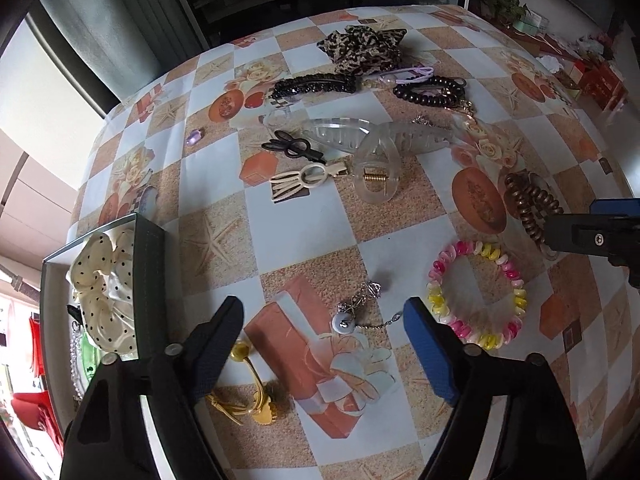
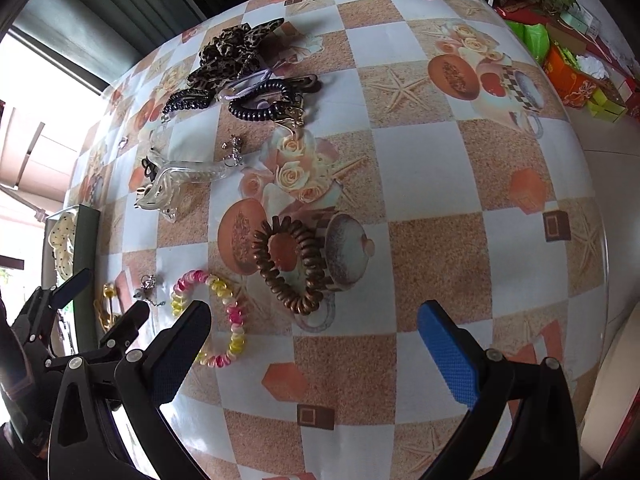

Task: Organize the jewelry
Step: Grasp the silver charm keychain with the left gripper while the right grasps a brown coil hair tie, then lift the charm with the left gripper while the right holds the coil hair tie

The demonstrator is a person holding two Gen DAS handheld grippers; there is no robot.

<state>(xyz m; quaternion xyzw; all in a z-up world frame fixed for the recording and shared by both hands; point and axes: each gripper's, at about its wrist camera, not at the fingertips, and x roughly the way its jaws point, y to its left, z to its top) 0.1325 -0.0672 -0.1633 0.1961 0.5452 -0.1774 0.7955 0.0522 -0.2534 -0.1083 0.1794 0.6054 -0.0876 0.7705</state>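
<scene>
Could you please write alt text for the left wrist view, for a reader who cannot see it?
The open left gripper hovers over a silver charm chain on a checkered tablecloth strewn with hair accessories: a pink-and-yellow spiral hair tie, a clear claw clip, a leopard scrunchie. A green box at left holds a polka-dot scrunchie.

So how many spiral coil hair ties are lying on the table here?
3. A pink-and-yellow one nearest the left tongs, a bronze one ahead of the right tongs, and a dark one far back by the leopard scrunchie. Others may hide in that pile.
</scene>
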